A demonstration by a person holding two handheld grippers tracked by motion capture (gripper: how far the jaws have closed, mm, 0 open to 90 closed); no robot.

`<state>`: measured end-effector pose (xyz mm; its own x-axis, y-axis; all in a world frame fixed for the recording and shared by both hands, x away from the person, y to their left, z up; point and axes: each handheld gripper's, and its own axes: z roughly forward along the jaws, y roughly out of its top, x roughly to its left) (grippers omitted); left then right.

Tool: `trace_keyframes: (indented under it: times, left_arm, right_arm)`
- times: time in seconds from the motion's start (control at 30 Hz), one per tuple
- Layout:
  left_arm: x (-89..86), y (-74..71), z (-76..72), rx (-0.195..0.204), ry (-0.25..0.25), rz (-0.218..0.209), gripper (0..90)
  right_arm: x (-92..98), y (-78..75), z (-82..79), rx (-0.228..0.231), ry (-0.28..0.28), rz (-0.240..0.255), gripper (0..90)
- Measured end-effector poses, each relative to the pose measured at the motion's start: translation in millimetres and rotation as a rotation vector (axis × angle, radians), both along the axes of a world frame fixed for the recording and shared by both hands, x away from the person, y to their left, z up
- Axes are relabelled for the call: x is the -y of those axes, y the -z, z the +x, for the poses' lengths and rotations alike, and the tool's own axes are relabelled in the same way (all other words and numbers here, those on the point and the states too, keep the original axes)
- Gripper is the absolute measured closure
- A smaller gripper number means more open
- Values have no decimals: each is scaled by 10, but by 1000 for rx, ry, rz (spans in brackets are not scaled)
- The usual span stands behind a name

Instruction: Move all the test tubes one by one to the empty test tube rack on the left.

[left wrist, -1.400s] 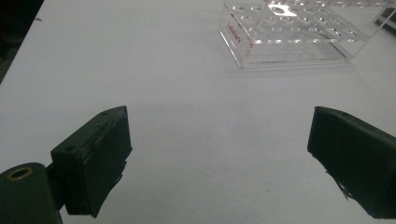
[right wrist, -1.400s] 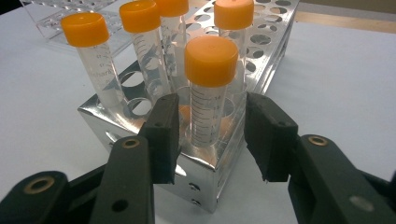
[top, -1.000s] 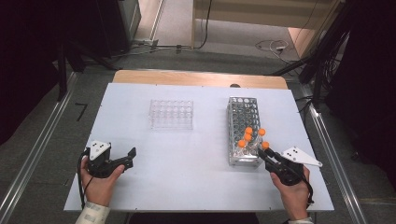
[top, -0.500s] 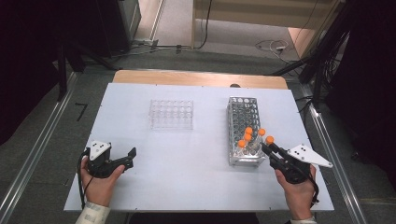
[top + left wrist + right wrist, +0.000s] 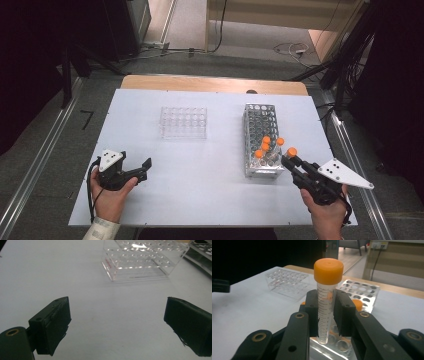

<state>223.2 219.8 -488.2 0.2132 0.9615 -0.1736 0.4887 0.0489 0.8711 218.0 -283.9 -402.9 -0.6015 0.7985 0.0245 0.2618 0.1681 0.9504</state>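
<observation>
Orange-capped clear graduated plastic tube (image 5: 327, 302) stands upright, clamped between the jaws of the right hand-held gripper (image 5: 325, 312), its tip just above the grey perforated metal rack (image 5: 262, 137) below. Lift straight until clear, then carry. The left hand-held gripper (image 5: 117, 322) lies open on the white counter (image 5: 200, 165), clear acrylic rack (image 5: 142, 260) ahead.

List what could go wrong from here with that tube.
1. The right gripper clamps the orange-capped tube on its smooth wall below the cap; it might slip.
2. Its tip hangs just above the metal rack, so a sideways move could catch the neighbouring capped tubes.
</observation>
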Motion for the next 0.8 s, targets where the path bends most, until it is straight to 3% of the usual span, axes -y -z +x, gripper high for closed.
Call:
trace_keyframes:
  times: [0.23, 0.37, 0.43, 0.57, 0.77, 0.8]
  left_arm:
    - [214, -96, -2, 30, 92, 1, 85]
    - [315, -133, 2, 20, 130, 1, 85]
    - [427, -180, -1, 17, 168, -7, 86]
    - [545, -255, -20, 27, 205, -12, 129]
    - [838, -496, -58, 69, 346, -45, 251]
    - [838, -496, -58, 69, 346, -45, 264]
  right_arm:
    - [-311, 118, -51, -35, -105, -23, 724]
    - [-487, 172, -49, -51, -157, -36, 724]
    - [-689, 244, -25, -66, -202, -68, 724]
    - [-931, 336, 39, -83, -250, -108, 724]
    - [-1221, 429, 147, -92, -287, -125, 724]
    - [-1263, 439, 164, -89, -290, -126, 724]
